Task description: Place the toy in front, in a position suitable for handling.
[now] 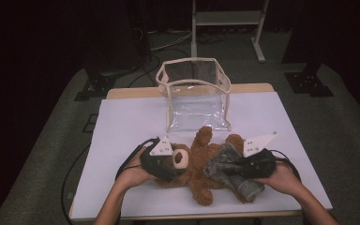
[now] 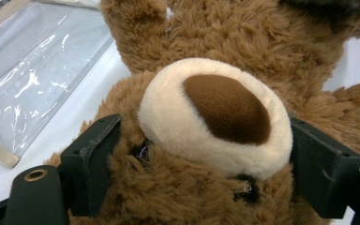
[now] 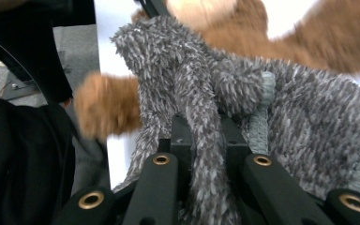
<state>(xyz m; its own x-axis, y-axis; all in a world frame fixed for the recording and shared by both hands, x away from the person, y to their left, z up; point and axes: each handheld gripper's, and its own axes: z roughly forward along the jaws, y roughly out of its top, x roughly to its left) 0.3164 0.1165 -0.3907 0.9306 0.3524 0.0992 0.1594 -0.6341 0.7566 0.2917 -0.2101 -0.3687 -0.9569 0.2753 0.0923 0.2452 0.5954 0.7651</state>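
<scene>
We see a brown teddy bear (image 1: 201, 164) lying on its back on the white tabletop (image 1: 122, 126), its head toward the person's left and its legs toward the right. The left gripper (image 1: 161, 164) sits at the bear's head. In the left gripper view its fingers (image 2: 91, 159) stand wide apart on either side of the head, one against each side of the fur, with the cream muzzle and brown nose (image 2: 225, 108) between them; they bracket the head, and we cannot tell how firmly they press.

A grey fuzzy garment (image 1: 234, 171) lies over the bear's lower body. The right gripper (image 1: 243, 166) meets it from the person's right. In the right gripper view its fingers (image 3: 183, 140) are drawn close together and clamped on a bunched fold of the grey fuzzy garment (image 3: 206, 108), which rises between them; a ribbed grey hem runs along the garment's edge. One brown limb shows beside the cloth.

Behind the bear, just beyond one raised paw, a clear plastic bag (image 1: 194, 93) with beige trim stands upright and open on the tabletop. Its clear wall appears at upper left in the left gripper view (image 2: 28, 79).
</scene>
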